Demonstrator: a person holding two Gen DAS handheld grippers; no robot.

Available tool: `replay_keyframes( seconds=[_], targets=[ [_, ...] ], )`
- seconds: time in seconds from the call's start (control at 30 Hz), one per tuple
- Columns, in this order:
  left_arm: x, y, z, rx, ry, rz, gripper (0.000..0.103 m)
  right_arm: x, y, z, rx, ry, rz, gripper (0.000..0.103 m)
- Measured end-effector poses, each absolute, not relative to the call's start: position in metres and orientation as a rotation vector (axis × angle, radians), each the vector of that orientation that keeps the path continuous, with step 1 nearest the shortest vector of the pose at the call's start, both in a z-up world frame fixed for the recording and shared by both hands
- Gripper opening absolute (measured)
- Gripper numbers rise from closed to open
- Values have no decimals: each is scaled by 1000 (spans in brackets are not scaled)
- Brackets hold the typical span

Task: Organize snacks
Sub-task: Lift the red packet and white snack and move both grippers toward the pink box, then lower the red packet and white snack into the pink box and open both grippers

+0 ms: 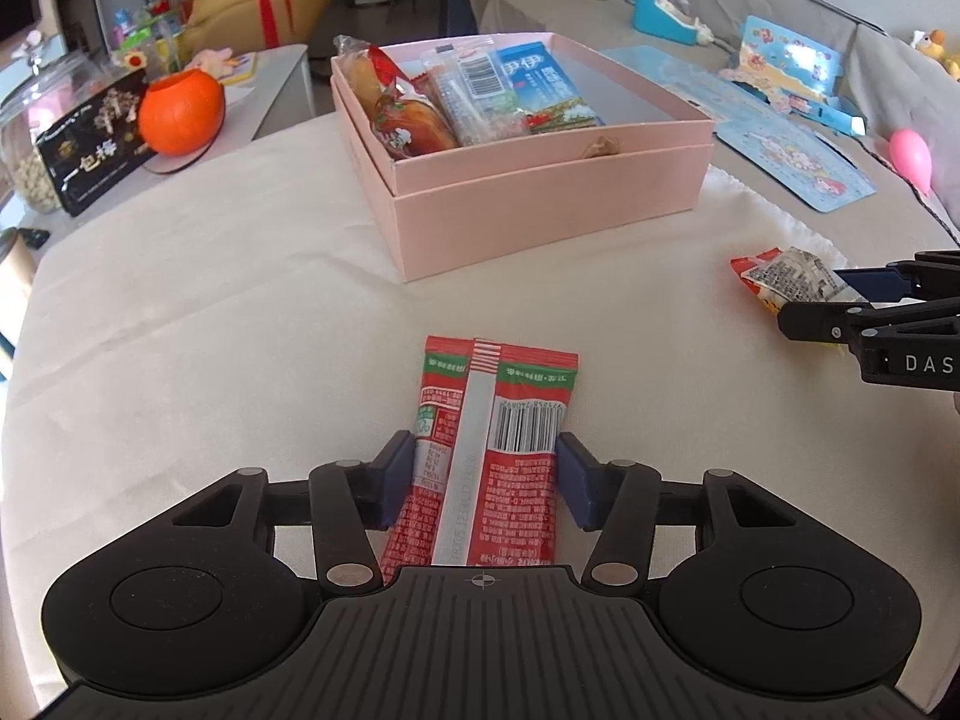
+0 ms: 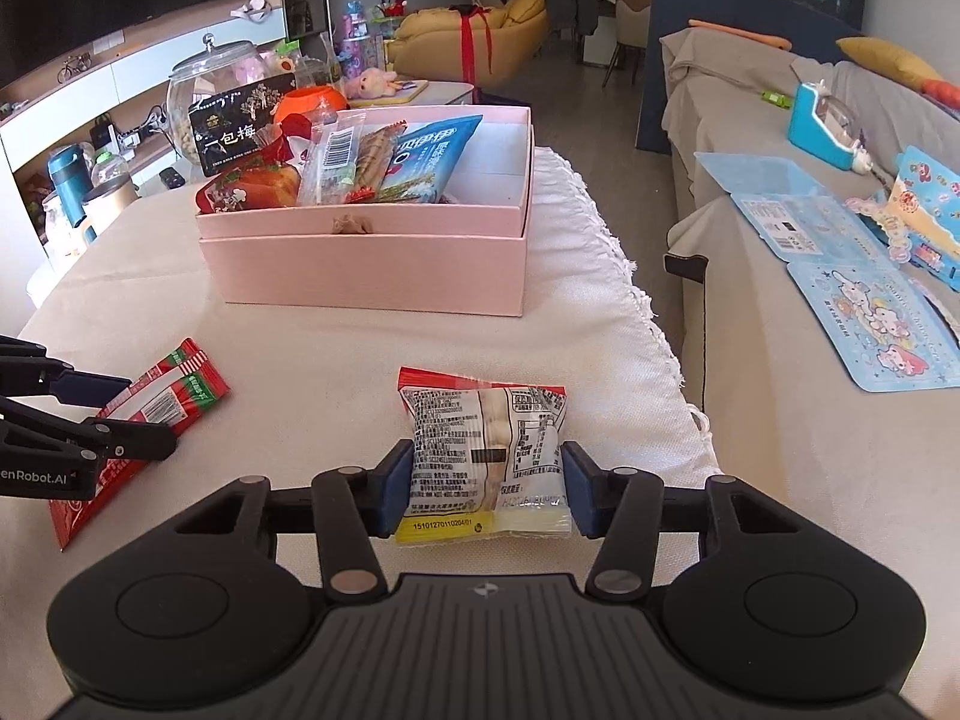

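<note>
A long red snack packet [image 1: 492, 456] lies on the cream tablecloth between the pads of my left gripper [image 1: 485, 480]; the pads touch its two sides. It also shows in the right wrist view [image 2: 144, 420]. A clear snack packet with red and yellow ends [image 2: 487, 456] lies between the pads of my right gripper [image 2: 487, 489], which press its sides. It shows at the right in the left wrist view [image 1: 786, 279]. An open pink box [image 1: 540, 186] beyond holds several snacks [image 1: 480, 96]; its right part is bare.
The table's fringed right edge [image 2: 654, 324] borders a grey sofa [image 2: 810, 420] with blue toy cards. At the far left stand an orange pumpkin [image 1: 180, 114], a black snack box [image 1: 90, 144] and a glass jar [image 2: 210, 84].
</note>
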State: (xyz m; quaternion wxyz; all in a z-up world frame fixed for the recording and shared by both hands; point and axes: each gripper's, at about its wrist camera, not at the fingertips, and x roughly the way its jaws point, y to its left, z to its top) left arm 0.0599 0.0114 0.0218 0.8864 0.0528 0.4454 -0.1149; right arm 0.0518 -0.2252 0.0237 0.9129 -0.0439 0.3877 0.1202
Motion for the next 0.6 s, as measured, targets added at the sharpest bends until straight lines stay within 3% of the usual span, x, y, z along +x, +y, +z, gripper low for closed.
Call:
replay_keyframes(
  seconds=[0.2, 0.47, 0.6],
  targets=[
    [60, 15, 20, 125, 910, -264, 62, 53, -224, 16, -88, 820, 245, 51],
    [35, 26, 25, 114, 823, -267, 51, 54, -233, 23, -64, 805, 238, 51],
    [33, 40, 72, -23, 728, -335, 51, 52, -245, 53, -19, 735, 245, 51]
  ],
)
